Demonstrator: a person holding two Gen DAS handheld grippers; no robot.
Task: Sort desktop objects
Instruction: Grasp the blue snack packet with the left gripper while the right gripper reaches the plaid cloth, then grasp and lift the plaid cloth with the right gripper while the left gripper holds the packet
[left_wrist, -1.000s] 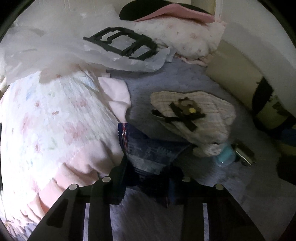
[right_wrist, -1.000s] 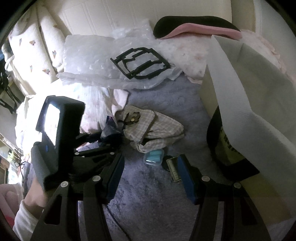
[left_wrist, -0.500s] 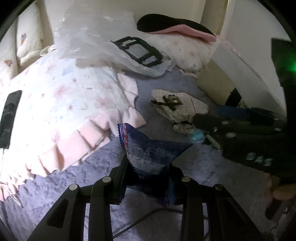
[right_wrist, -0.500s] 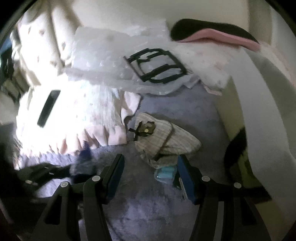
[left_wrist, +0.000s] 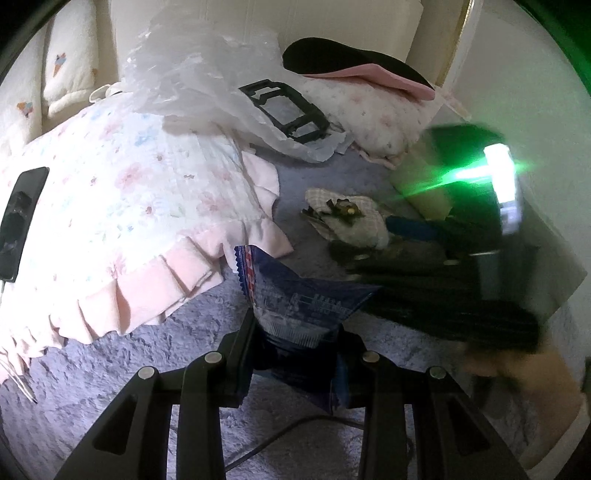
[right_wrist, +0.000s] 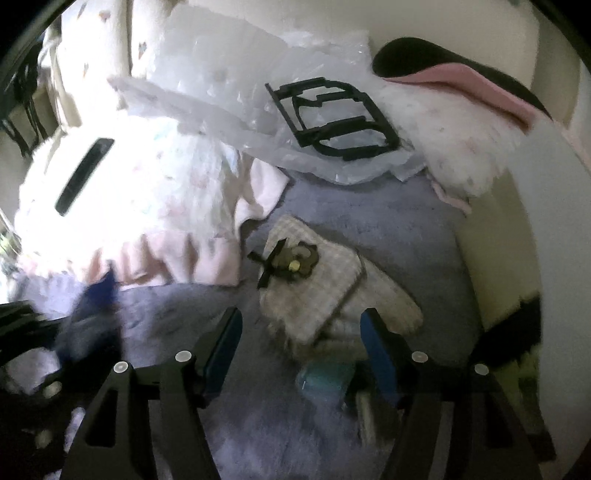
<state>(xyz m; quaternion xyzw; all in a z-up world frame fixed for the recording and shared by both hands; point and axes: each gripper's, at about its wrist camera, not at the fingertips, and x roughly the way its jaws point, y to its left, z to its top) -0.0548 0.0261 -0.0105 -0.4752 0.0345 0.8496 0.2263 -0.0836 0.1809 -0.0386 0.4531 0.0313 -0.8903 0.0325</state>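
The dark blue snack packet (left_wrist: 295, 314) has been lifted clear of the lilac blanket (left_wrist: 129, 369) and is kept clamped in the left tool (left_wrist: 295, 354). The right tool (right_wrist: 301, 332), empty, has been lowered over the checked pouch (right_wrist: 314, 288), its jaws opening around it, apparently the next pick.

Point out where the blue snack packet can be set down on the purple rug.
Free: the purple rug below the frilled pink pillow, left of the left gripper, which is shut on the blue snack packet. Also the strip between checked pouch and plastic sheet. Crowded: around the pouch, where the right gripper is opening.
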